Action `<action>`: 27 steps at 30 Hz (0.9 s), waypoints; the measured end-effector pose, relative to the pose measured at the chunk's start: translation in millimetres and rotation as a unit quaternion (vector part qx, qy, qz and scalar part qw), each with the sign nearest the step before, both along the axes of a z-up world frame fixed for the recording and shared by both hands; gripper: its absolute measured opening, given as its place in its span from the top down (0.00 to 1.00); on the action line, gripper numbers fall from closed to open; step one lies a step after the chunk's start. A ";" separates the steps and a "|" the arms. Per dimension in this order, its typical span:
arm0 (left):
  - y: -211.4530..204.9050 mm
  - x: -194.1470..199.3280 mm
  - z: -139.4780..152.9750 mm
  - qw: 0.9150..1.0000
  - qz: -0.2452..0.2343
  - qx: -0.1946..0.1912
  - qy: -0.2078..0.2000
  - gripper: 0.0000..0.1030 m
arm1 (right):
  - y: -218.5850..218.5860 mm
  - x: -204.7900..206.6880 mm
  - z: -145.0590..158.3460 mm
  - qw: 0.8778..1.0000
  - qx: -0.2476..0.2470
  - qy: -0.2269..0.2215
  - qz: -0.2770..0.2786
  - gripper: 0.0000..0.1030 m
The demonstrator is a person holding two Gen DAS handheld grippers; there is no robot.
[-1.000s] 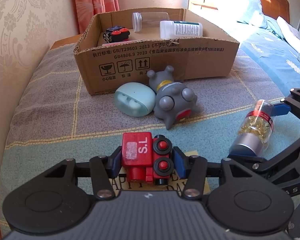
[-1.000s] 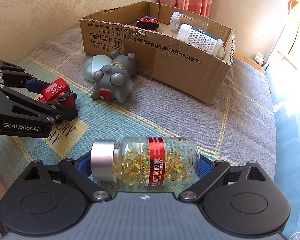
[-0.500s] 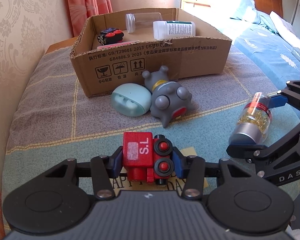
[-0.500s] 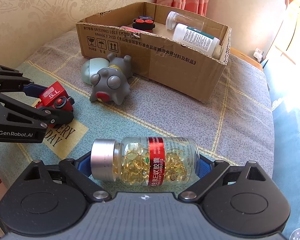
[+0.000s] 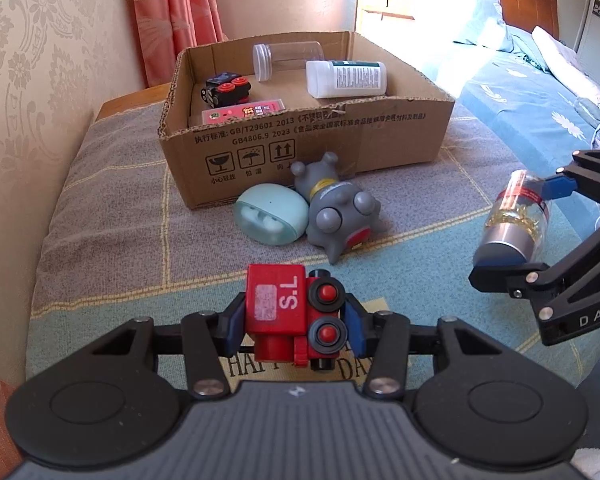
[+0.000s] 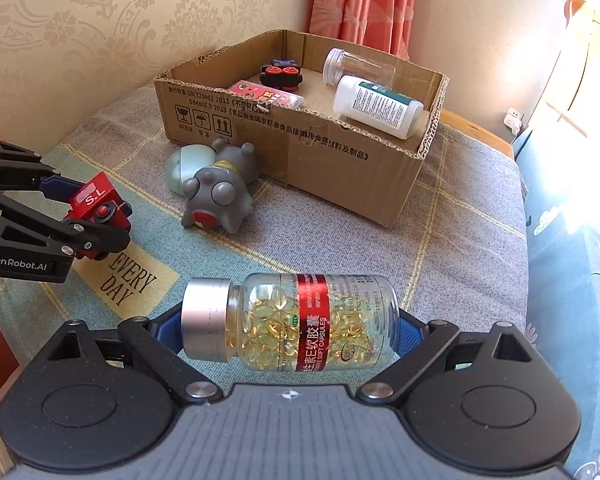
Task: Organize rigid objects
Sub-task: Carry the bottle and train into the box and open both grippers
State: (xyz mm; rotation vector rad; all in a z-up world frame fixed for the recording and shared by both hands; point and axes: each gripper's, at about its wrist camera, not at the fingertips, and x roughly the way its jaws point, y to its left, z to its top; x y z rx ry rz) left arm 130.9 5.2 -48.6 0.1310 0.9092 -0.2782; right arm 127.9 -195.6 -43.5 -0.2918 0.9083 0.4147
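Left wrist view: left gripper (image 5: 296,320) clamped on red toy train (image 5: 292,316) above checked blanket (image 5: 112,208). Right gripper (image 6: 290,330) clamped endwise on capsule bottle (image 6: 296,322). Cardboard box (image 5: 320,132) beyond; grey toy figure (image 5: 336,216) lying against its front.

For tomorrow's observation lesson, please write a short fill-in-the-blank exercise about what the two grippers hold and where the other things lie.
1. The left gripper is shut on a ____ toy train engine.
2. The right gripper grips a clear bottle of golden capsules with a ____ cap.
3. The white plastic bottle lies ____ the brown cardboard box.

Missing words: red; silver; inside
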 end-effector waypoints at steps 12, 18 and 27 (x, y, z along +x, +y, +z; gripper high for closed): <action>2.0 50.2 60.9 0.997 0.015 -0.013 -0.076 0.54 | 6.1 51.3 65.7 0.995 0.038 -0.089 0.007 0.05; -3.0 88.6 78.6 0.995 0.021 -0.016 -0.096 0.54 | 16.7 101.6 67.4 0.995 0.050 -0.089 -0.013 0.05; -18.3 142.1 74.9 0.997 0.012 -0.013 -0.076 0.54 | 16.3 125.5 49.8 0.993 0.068 -0.074 -0.057 0.00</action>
